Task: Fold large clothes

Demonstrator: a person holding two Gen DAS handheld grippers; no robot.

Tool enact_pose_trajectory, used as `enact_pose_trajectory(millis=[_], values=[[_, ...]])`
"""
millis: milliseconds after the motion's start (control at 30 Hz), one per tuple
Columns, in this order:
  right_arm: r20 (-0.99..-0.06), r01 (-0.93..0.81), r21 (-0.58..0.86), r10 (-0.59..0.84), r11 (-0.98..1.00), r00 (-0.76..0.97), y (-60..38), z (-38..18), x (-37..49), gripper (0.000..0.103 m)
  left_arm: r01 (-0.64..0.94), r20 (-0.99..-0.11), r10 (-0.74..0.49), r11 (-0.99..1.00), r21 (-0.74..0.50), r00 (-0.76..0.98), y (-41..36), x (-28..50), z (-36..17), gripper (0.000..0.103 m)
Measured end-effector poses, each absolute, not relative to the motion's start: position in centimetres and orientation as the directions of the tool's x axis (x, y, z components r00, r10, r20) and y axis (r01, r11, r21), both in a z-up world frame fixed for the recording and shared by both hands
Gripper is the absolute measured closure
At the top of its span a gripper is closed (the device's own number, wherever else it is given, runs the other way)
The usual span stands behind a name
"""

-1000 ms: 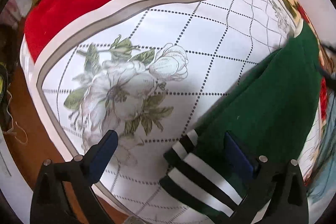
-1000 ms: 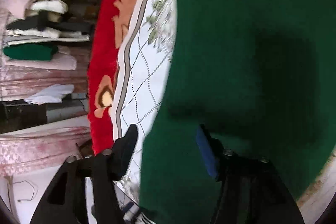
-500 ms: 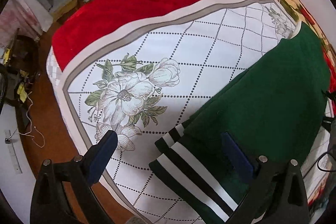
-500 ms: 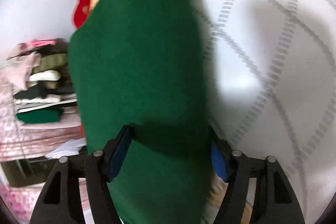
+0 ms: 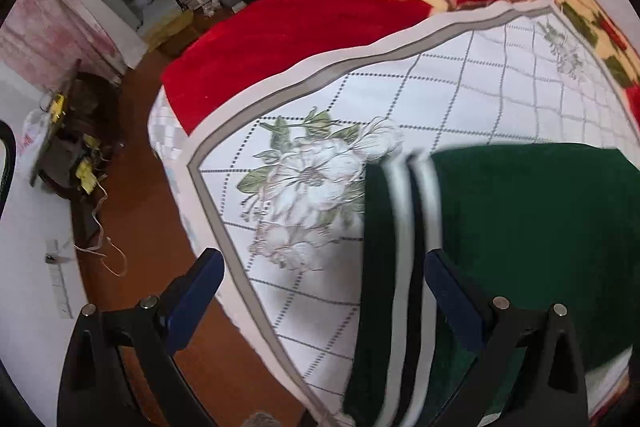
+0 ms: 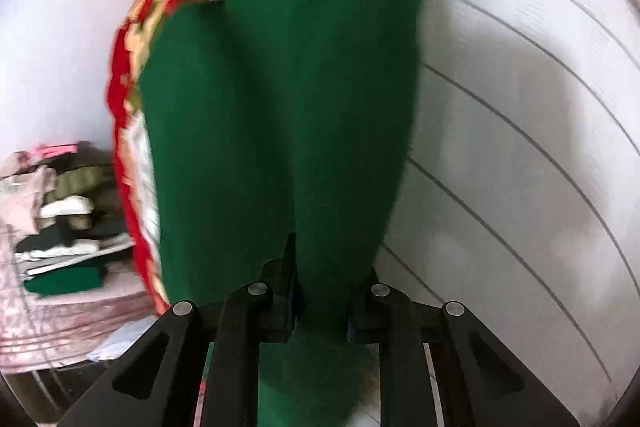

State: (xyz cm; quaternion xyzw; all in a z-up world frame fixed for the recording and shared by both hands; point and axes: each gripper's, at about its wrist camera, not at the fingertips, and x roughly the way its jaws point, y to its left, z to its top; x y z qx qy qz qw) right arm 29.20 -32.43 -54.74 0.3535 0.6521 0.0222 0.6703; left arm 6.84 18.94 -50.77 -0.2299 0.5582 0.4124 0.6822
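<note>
A dark green knit garment (image 5: 532, 227) with white stripes (image 5: 404, 227) along its hem lies on a white flowered bed sheet (image 5: 460, 99). My left gripper (image 5: 320, 291) is open and empty above the sheet; the striped hem lies under its right finger (image 5: 448, 291). In the right wrist view the green garment (image 6: 280, 99) stretches away from my right gripper (image 6: 320, 303), whose jaws are shut on a bunched edge of it. The fingertips are hidden by the cloth.
A red floral blanket (image 5: 320, 23) covers the far part of the bed. The bed edge and brown floor (image 5: 132, 227) with cables lie to the left. A stack of folded clothes (image 6: 64, 219) sits at the left in the right wrist view.
My right gripper has closed on the green garment's edge and the view has swung along it. The left gripper has pulled back and turned left; the striped hem now lies upright in its view.
</note>
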Motion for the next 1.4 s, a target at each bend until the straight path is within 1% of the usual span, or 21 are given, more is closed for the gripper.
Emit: enact_pose_trajectory(millis=[67, 133, 200, 233, 300, 367, 467, 567, 600, 633, 700, 733, 767, 800, 867, 967, 1000, 1067, 1233, 1333, 1400], values=[[-0.887, 0.429, 0.436, 0.457, 0.791, 0.059, -33.1, -55.5, 25.5, 0.084, -0.808, -0.956, 0.292, 0.571, 0.144, 0.036, 19.1, 7.3, -51.6, 0.0], [-0.896, 0.441, 0.377, 0.442, 0.815, -0.051, -33.8, -56.9, 23.4, 0.067, -0.796, -0.958, 0.283, 0.589, 0.136, 0.046, 19.2, 8.7, -52.7, 0.0], [-0.879, 0.468, 0.371, 0.466, 0.802, -0.103, -34.8, -58.0, 21.8, 0.06, -0.776, -0.953, 0.297, 0.614, 0.146, 0.055, 19.4, 10.4, -53.8, 0.0], [-0.878, 0.462, 0.37, 0.466, 0.806, -0.11, -35.2, -57.9, 21.5, 0.053, -0.759, -0.949, 0.31, 0.63, 0.165, 0.051, 19.8, 11.9, -54.7, 0.0], [-0.908, 0.409, 0.327, 0.403, 0.852, -0.115, -35.9, -56.6, 21.3, 0.046, -0.751, -0.954, 0.297, 0.639, 0.166, 0.042, 20.6, 13.8, -55.8, 0.0], [-0.917, 0.36, 0.321, 0.383, 0.876, -0.113, -36.3, -55.1, 21.3, 0.046, -0.77, -0.963, 0.254, 0.631, 0.093, 0.092, 21.7, 14.6, -55.5, 0.002], [-0.918, 0.323, 0.323, 0.377, 0.889, -0.12, -36.8, -53.4, 20.8, 0.046, -0.771, -0.949, 0.256, 0.636, 0.024, 0.182, 22.2, 14.6, -53.6, 0.002], [-0.927, 0.268, 0.321, 0.359, 0.908, -0.106, -36.2, -51.9, 21.2, 0.046, -0.762, -0.974, 0.124, 0.645, -0.067, 0.19, 23.4, 15.0, -55.6, 0.002], [-0.929, 0.251, 0.323, 0.356, 0.913, -0.1, -35.4, -51.6, 21.8, 0.046, -0.765, -0.975, 0.078, 0.634, -0.114, 0.21, 23.9, 15.1, -56.4, 0.005], [-0.929, 0.231, 0.329, 0.358, 0.916, -0.096, -34.4, -51.2, 22.2, 0.046, -0.768, -0.97, 0.052, 0.622, -0.156, 0.239, 24.3, 15.1, -57.1, 0.012], [-0.93, 0.206, 0.33, 0.355, 0.921, -0.096, -32.3, -51.2, 23.7, 0.046, -0.749, -0.956, -0.002, 0.621, -0.231, 0.292, 24.2, 15.6, -57.6, 0.067], [-0.931, 0.19, 0.334, 0.355, 0.923, -0.089, -31.5, -51.0, 23.9, 0.046, -0.738, -0.953, -0.005, 0.631, -0.237, 0.302, 23.7, 16.1, -57.3, 0.073], [-0.933, 0.171, 0.334, 0.351, 0.927, -0.079, -30.9, -50.5, 24.1, 0.046, -0.715, -0.953, 0.028, 0.668, -0.206, 0.301, 22.8, 16.9, -56.5, 0.085], [-0.938, 0.15, 0.327, 0.34, 0.933, -0.067, -30.1, -49.6, 24.8, 0.046, -0.689, -0.948, 0.057, 0.701, -0.185, 0.313, 22.0, 17.4, -55.5, 0.09], [-0.955, 0.094, 0.289, 0.294, 0.953, -0.038, -28.9, -48.3, 25.3, 0.046, -0.655, -0.93, 0.091, 0.734, -0.179, 0.356, 21.2, 18.0, -53.3, 0.091], [-0.991, -0.011, 0.132, 0.132, 0.991, 0.018, -25.7, -46.4, 26.4, 0.046, -0.635, -0.905, 0.097, 0.743, -0.211, 0.414, 21.4, 18.7, -50.8, 0.092], [-0.992, -0.03, 0.117, 0.118, 0.993, 0.043, -25.3, -46.0, 26.6, 0.046, -0.632, -0.902, 0.097, 0.744, -0.216, 0.421, 21.8, 19.0, -50.5, 0.092], [-0.985, -0.044, 0.14, 0.143, 0.989, 0.094, -24.6, -45.3, 27.4, 0.046, -0.638, -0.904, 0.087, 0.737, -0.224, 0.418, 22.8, 20.5, -51.2, 0.092], [-0.977, -0.019, 0.2, 0.2, 0.98, 0.068, -24.4, -45.8, 30.2, 0.046, -0.642, -0.939, 0.04, 0.74, -0.202, 0.342, 24.7, 23.7, -56.6, 0.091], [-0.978, -0.014, 0.192, 0.192, 0.981, 0.085, -25.6, -45.6, 32.2, 0.046, -0.607, -0.948, 0.052, 0.779, -0.157, 0.313, 24.5, 25.1, -58.2, 0.09], [-0.982, -0.013, 0.149, 0.149, 0.989, 0.117, -26.4, -45.8, 34.5, 0.046, -0.595, -0.95, 0.048, 0.789, -0.153, 0.308, 24.5, 25.4, -58.1, 0.089]])
